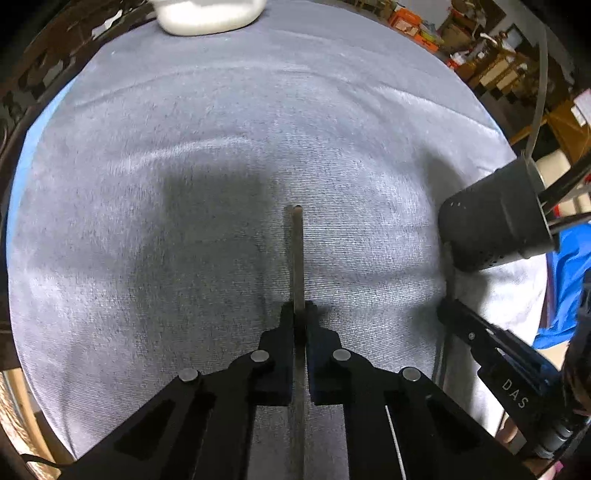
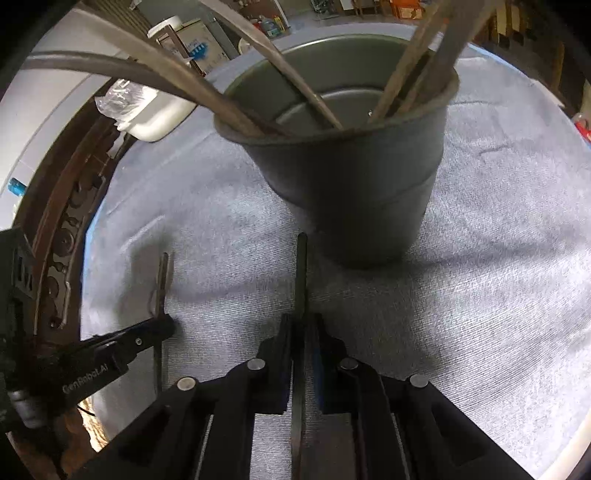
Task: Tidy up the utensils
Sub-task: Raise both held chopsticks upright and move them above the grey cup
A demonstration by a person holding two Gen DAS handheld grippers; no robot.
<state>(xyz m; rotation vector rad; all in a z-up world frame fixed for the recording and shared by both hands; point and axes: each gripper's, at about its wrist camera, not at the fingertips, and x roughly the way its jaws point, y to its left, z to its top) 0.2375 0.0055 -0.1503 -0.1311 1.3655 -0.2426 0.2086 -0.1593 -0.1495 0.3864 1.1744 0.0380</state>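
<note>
My left gripper [image 1: 300,310] is shut on a thin dark utensil handle [image 1: 296,251] that sticks forward over the grey cloth. My right gripper [image 2: 301,321] is shut on another thin dark utensil [image 2: 301,273], its tip close to the dark utensil holder cup [image 2: 354,192]. The cup holds several utensils [image 2: 295,88] leaning on its rim. In the left wrist view the cup [image 1: 495,225] is at the right, with the right gripper [image 1: 480,332] below it. In the right wrist view the left gripper [image 2: 155,328] with its utensil [image 2: 161,284] is at the left.
A grey cloth [image 1: 221,147] covers the round table. A white container [image 1: 207,14] stands at the far edge; it also shows in the right wrist view [image 2: 155,110]. A dark carved table rim [image 2: 70,229] runs along the left. Cluttered shelves [image 1: 498,55] lie beyond.
</note>
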